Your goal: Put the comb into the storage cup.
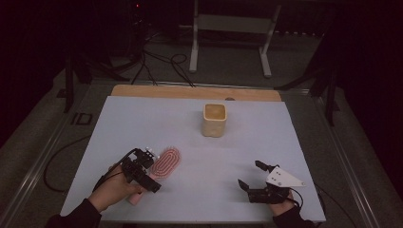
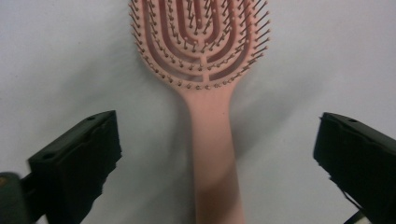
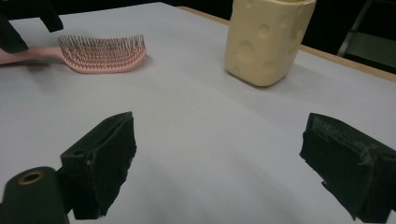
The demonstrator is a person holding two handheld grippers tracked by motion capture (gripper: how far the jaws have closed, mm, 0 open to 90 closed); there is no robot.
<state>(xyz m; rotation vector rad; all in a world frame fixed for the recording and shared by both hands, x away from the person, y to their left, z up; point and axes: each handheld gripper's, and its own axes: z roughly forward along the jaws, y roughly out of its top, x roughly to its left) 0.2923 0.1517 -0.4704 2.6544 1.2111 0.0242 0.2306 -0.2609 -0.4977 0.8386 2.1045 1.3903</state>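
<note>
High view: pink hairbrush (image 1: 166,163) flat on the pale worktop (image 1: 190,123), near the front left, bristles up, head toward the far side, handle toward the person. Left gripper (image 1: 151,153) held over the handle by the left hand (image 1: 116,187); part of the handle hidden beneath it. Cream cup (image 1: 215,119) upright, well apart from the brush, toward the far middle of the worktop. Right gripper (image 1: 251,174) low at the front right, held by the right hand (image 1: 280,209), well apart from both brush and cup, with a grey three-cornered plate on top.

Left gripper view: looking down along the handle of the hairbrush (image 2: 212,140), which runs up the middle between the two black fingers (image 2: 77,163). Fingers spread wide, one on each side of the handle, with bare worktop showing between each and the handle; nothing gripped. Head of the brush just beyond the fingertips, rows of bristles pointing up.

Right gripper view: fingers (image 3: 100,161) also spread wide, nothing between them but the worktop (image 3: 201,140). Beyond them, the hairbrush (image 3: 100,58) lying to the far left and the cup (image 3: 266,39), dimpled with round hollows, to the far right.
</note>
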